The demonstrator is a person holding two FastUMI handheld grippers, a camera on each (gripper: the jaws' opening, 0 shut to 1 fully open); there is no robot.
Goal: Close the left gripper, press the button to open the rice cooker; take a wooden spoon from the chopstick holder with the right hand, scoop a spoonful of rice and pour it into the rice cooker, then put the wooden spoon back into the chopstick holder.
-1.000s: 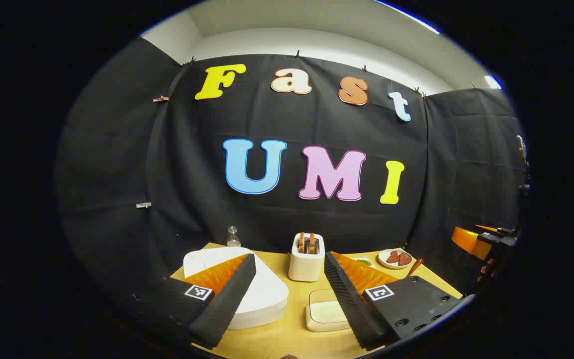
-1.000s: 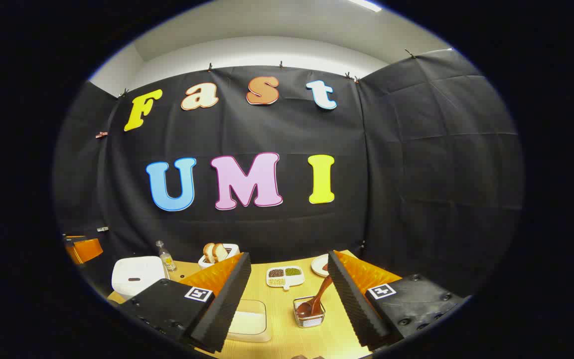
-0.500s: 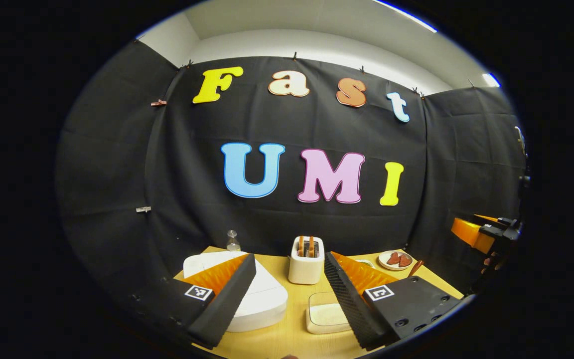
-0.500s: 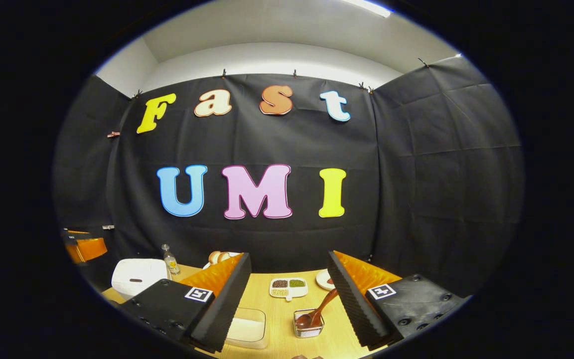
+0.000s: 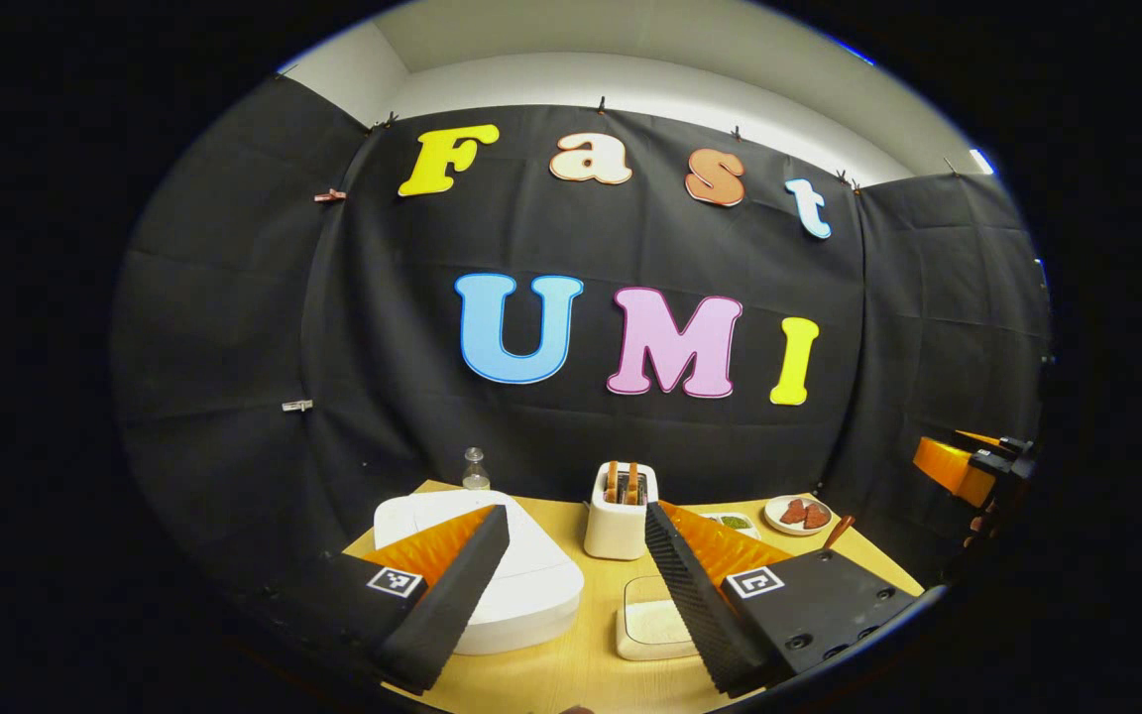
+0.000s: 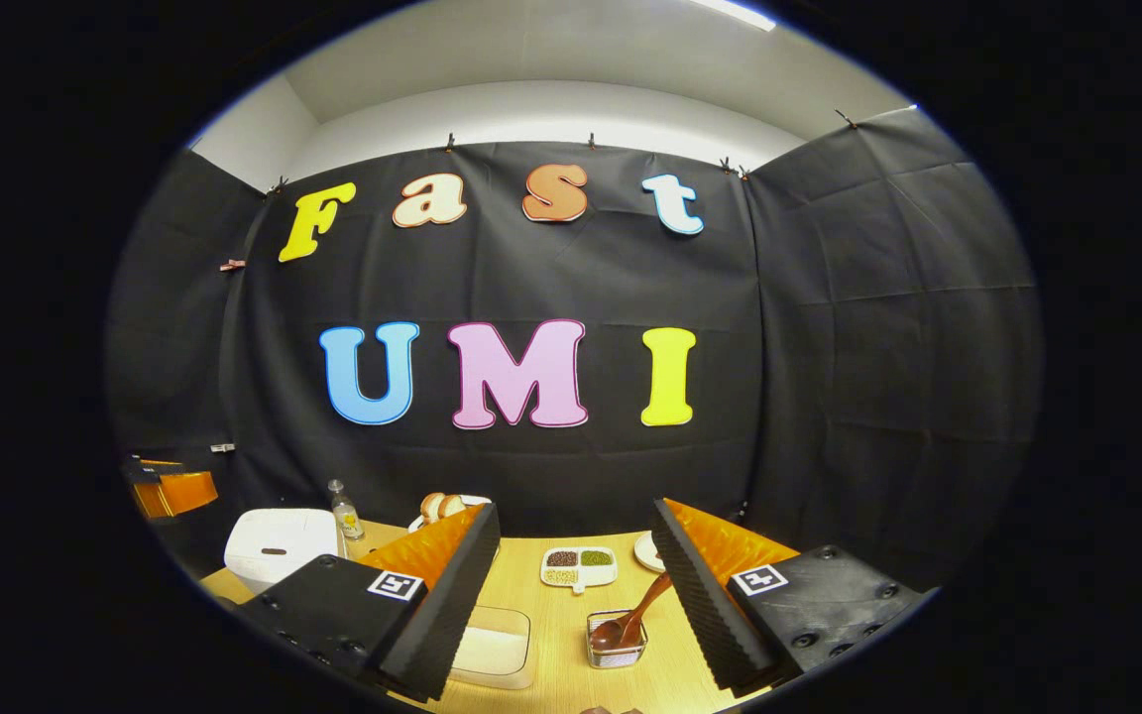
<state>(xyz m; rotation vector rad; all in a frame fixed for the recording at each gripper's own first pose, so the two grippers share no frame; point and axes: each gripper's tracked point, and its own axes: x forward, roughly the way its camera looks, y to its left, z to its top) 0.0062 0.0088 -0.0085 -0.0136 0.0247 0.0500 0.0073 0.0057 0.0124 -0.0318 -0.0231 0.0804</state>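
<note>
Presently, in the left gripper view, the left gripper [image 5: 576, 521] hangs above the wooden surface [image 5: 571, 674] with jaws wide apart and nothing between them. The white rice cooker [image 5: 521, 585], lid down, sits near the surface's left edge behind the left finger. A toaster [image 5: 619, 511] stands toward the far edge; a rice container [image 5: 652, 627] lies nearer.

In the right gripper view, the right gripper [image 6: 576, 521] is likewise spread wide and empty. The wooden spoon [image 6: 635, 615] leans in the chopstick holder [image 6: 616, 640] between its fingers; the rice cooker [image 6: 279, 545] sits at the left edge.

Smooth matt white plastic rice cooker [image 5: 521, 585], glossy dark wooden spoon [image 6: 635, 610], wire-mesh metal chopstick holder [image 6: 617, 647], pale wood-grain table [image 6: 571, 635].
</note>
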